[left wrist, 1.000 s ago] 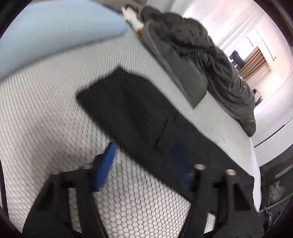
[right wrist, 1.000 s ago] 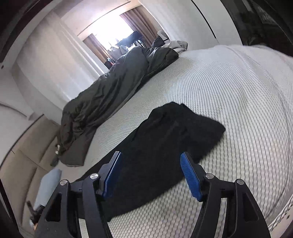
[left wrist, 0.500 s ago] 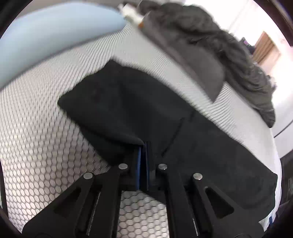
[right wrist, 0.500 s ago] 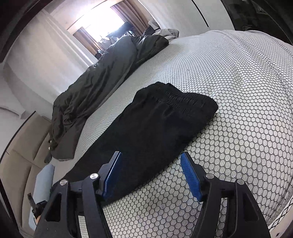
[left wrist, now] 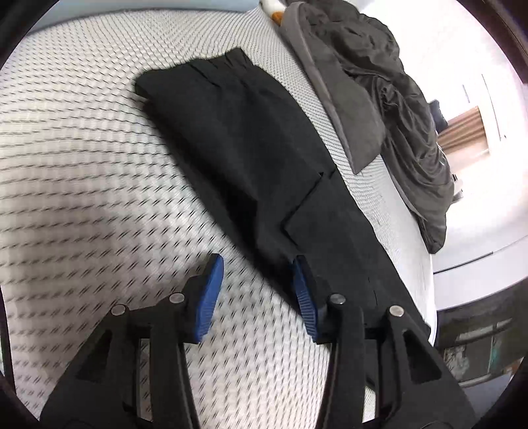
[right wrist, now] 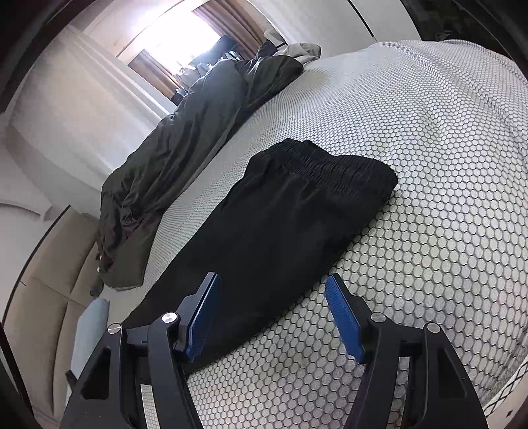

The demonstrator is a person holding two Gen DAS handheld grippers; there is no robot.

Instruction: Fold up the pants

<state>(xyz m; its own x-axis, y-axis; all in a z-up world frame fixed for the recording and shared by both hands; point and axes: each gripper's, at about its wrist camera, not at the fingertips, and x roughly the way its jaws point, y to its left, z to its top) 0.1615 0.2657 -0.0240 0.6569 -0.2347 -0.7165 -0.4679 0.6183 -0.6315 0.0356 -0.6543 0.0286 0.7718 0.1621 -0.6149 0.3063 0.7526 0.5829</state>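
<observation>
- From my left wrist camera I see the black pants (left wrist: 264,158) lying flat along the bed (left wrist: 82,165), one leg hem folded back near the middle; the picture is smeared over the near mattress.
- The same view shows a small white and orange thing (left wrist: 274,8) at the far edge of the bed, too small to identify. My right camera does not show it.
- My right wrist camera shows the gathered elastic waistband (right wrist: 330,165), sharp and clear, at the far end of the pants (right wrist: 280,237). It also shows a bright window with brown curtains (right wrist: 237,23), a beige padded headboard (right wrist: 43,290) and a pale blue pillow (right wrist: 92,326) at lower left.
- Count: one pair of pants, one rumpled dark grey duvet (left wrist: 389,109) along the far side of the bed, also seen from the right (right wrist: 184,148), and two grippers, each with two blue-padded fingers.
- My left gripper (left wrist: 257,290) is opening; the pants' near edge passes between its fingers, the right pad (left wrist: 303,297) sits over the cloth, the left pad (left wrist: 208,297) over bare mattress. Nothing is pinched.
- My right gripper (right wrist: 274,313) stands released, wide apart, low over the pants' near edge: left finger above the cloth, right finger above the honeycomb cover.
- I see no containers.
</observation>
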